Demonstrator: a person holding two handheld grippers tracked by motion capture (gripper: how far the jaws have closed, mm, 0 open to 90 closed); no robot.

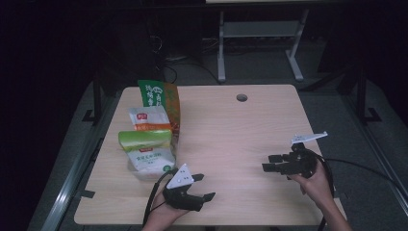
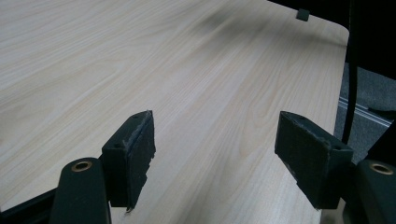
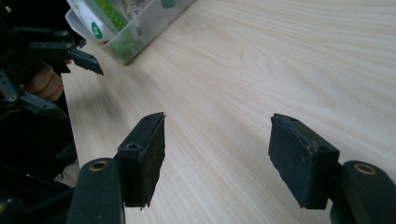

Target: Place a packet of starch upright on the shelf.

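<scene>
On the left of the pale wooden table (image 1: pixel 231 125) stands a clear plastic bin (image 1: pixel 144 171) packed with upright snack bags: a green and white bag (image 1: pixel 146 149) in front, a white and orange bag (image 1: pixel 150 119) behind it, a green and orange bag (image 1: pixel 161 98) at the back. My left gripper (image 1: pixel 204 186) is open near the front edge, just right of the bin, nothing between its jaws (image 2: pixel 215 163). My right gripper (image 1: pixel 269 162) is open at the right side, pointing left, also empty (image 3: pixel 217 156). The bin (image 3: pixel 135 32) and the left gripper (image 3: pixel 51 56) appear in the right gripper view.
A round cable hole (image 1: pixel 242 97) sits near the table's far edge. A black cable (image 1: pixel 365 168) trails off the right side. Behind the table stands a grey metal frame (image 1: pixel 260 38) on a dark floor.
</scene>
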